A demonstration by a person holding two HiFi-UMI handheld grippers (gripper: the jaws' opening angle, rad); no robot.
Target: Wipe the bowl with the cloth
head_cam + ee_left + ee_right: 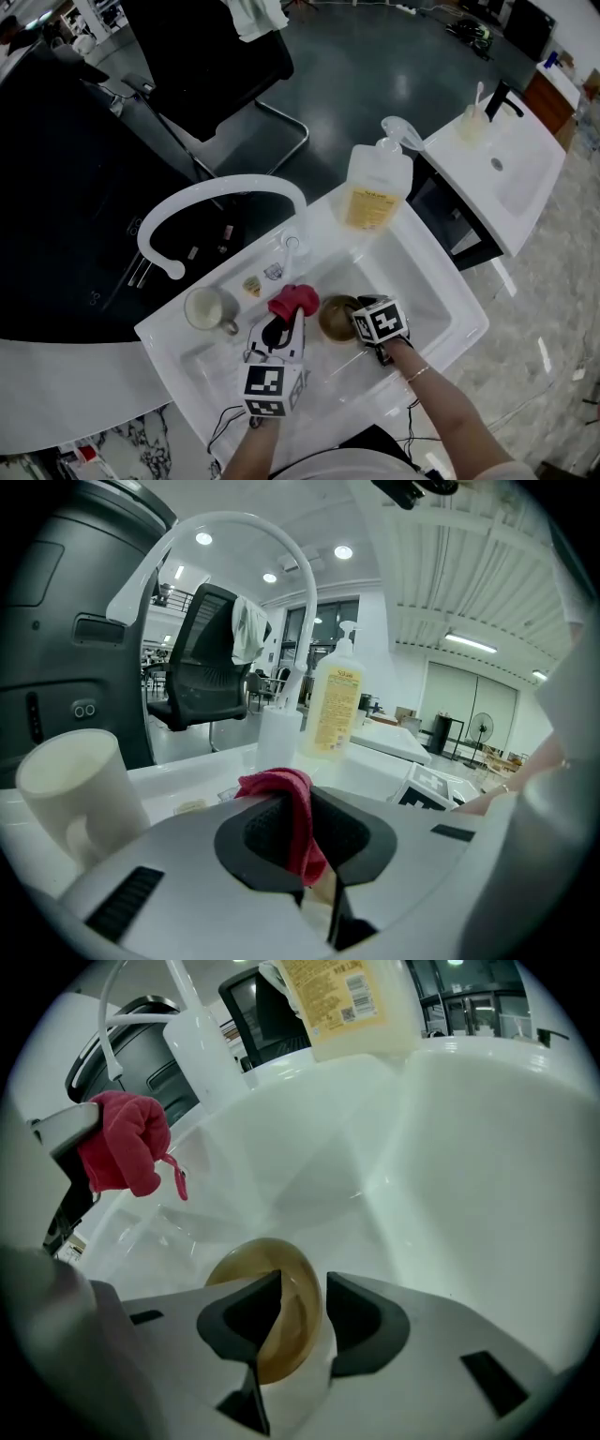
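The left gripper point(304, 841) is clamped on the red cloth point(281, 794). The right gripper point(302, 1321) gapes wide, with the rim of the bowl point(246, 1262) loose between its jaws. The bowl sits in the sink point(450, 1166), at the cloth's three o'clock. Wiping looks not yet begun. Next, I'd pinch the rim and bring the cloth in.

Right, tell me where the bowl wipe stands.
Done: the left claw is shut on the red cloth. In hand: the right claw stands open astride the rim of the brown bowl in the sink, not visibly clamped. Left: grip the bowl, bring the cloth, which hangs apart from it, and wipe.
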